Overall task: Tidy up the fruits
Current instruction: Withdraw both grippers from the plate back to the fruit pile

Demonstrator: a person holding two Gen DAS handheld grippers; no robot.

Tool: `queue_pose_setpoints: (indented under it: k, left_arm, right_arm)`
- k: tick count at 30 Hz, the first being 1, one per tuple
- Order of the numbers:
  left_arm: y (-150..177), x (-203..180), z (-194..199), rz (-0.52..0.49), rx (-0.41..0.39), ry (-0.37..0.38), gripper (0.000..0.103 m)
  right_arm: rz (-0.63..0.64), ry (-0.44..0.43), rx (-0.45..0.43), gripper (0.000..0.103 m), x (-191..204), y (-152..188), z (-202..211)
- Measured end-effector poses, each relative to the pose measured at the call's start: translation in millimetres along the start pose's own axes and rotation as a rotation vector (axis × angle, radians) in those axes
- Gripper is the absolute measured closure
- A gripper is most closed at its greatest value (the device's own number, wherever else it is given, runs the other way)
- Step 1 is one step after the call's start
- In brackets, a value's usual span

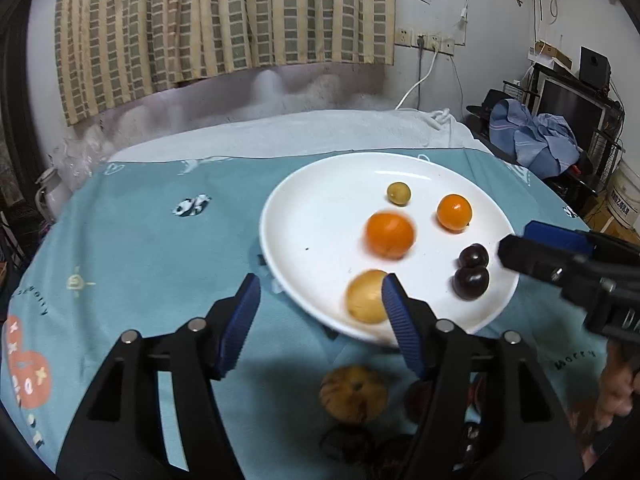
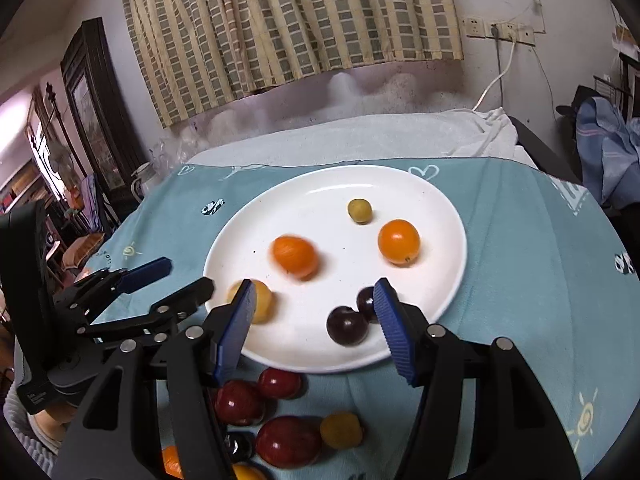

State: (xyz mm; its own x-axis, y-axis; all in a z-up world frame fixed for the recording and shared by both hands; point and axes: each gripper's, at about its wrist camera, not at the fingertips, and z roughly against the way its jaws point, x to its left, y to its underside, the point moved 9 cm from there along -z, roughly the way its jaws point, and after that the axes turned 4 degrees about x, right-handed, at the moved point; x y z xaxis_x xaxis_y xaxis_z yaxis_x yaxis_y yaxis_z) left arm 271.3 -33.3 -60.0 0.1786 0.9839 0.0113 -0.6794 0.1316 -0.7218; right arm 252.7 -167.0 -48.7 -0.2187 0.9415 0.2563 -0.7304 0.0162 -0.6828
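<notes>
A white plate point(image 1: 320, 216) point(image 2: 436, 200) lies on the teal cloth. On it are a blurred orange point(image 1: 389, 235) point(image 2: 295, 256), a second orange point(image 1: 454, 213) point(image 2: 399, 241), a small green-yellow fruit point(image 1: 398, 193) point(image 2: 359, 211), a yellow fruit point(image 1: 366, 296) point(image 2: 264, 300) and two dark plums point(image 1: 472, 274) point(image 2: 347, 326). My left gripper point(image 1: 320, 320) is open and empty at the plate's near left rim. My right gripper point(image 2: 314, 320) is open and empty over the plate's near edge; it also shows in the left wrist view point(image 1: 520, 240).
Loose fruits lie on the cloth in front of the plate: red plums point(image 2: 280, 412), a yellow fruit point(image 2: 341, 430), a tan striped fruit point(image 1: 354, 394). A white towel point(image 2: 360, 136) covers the far table part. Clutter and a monitor point(image 1: 568, 108) stand at the right.
</notes>
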Motion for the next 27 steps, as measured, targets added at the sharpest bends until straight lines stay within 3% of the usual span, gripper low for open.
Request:
queue_pose_setpoints:
  k: [8, 13, 21, 24, 27]
  left_arm:
    - [44.6, 14.6, 46.3, 0.038, -0.016, -0.025, 0.020]
    - [86.2, -7.4, 84.7, -0.049, -0.055, -0.010, 0.013]
    - [109.2, -54.9, 81.3, -0.249, -0.021, 0.016, 0.011]
    - [111.6, -53.9, 72.7, -0.257, 0.010, -0.002, 0.011]
    - [111.4, -49.0, 65.9, -0.239, 0.038, 0.001, 0.005]
  right_arm:
    - [-0.056, -0.016, 0.004, 0.042, -13.5, 49.7, 41.4]
    - [-0.026, -0.027, -0.014, 0.041, -7.9, 70.5, 64.5]
    - [-0.088, -0.009, 0.003, 0.039, -20.3, 71.9, 63.1]
    - [-0.103, -0.014, 0.009, 0.039, -22.2, 72.7, 62.6]
    - [-0.089, -0.006, 0.013, 0.039, -20.6, 74.1, 62.6]
